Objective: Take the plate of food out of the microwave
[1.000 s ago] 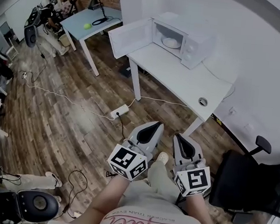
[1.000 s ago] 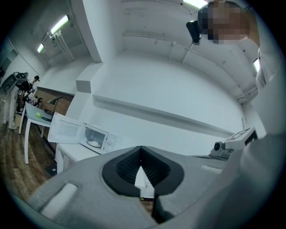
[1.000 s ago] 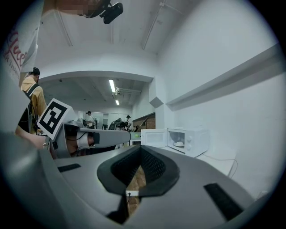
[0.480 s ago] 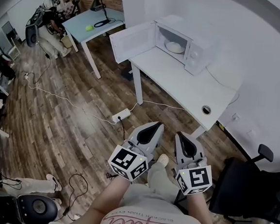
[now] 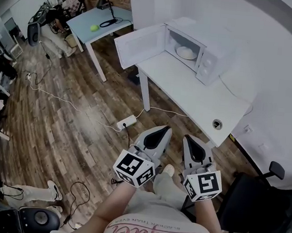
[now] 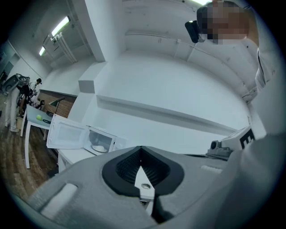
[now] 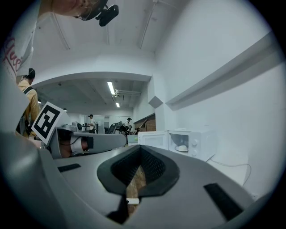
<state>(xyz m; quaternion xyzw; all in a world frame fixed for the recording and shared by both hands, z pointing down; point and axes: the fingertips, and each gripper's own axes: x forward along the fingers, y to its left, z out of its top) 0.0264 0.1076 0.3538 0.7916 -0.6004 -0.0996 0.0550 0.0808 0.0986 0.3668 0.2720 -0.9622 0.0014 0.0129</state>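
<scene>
At the far left, a light blue desk (image 5: pixel 101 19) carries a small yellow-green ball (image 5: pixel 94 28), and a white power strip (image 5: pixel 126 121) lies on the wooden floor (image 5: pixel 59 126) with its cable trailing off.

Your left gripper (image 5: pixel 162 131) is held low in front of you and points toward the white table (image 5: pixel 188 94). In the left gripper view its jaws meet at the tips with nothing between them, so it grips nothing (image 6: pixel 141 152).

Ahead of it, the microwave door (image 5: pixel 140 46) stands swung wide open to the left. The plate of food (image 5: pixel 186 52) sits inside the cavity of the microwave (image 5: pixel 212 56), on the far end of the table and well apart from both grippers. The left gripper view shows the plate (image 6: pixel 99 148) small in the open oven.

Your right gripper (image 5: pixel 191 142) is just beside the left one, and points the same way. In the right gripper view its jaws also close tip to tip and hold nothing (image 7: pixel 139 152), with the plate (image 7: pixel 181 148) visible inside the microwave (image 7: pixel 199 143) beyond.

A round cable hole (image 5: pixel 217 124) marks the near end of the table. A black office chair (image 5: pixel 260 202) stands at the far right.
</scene>
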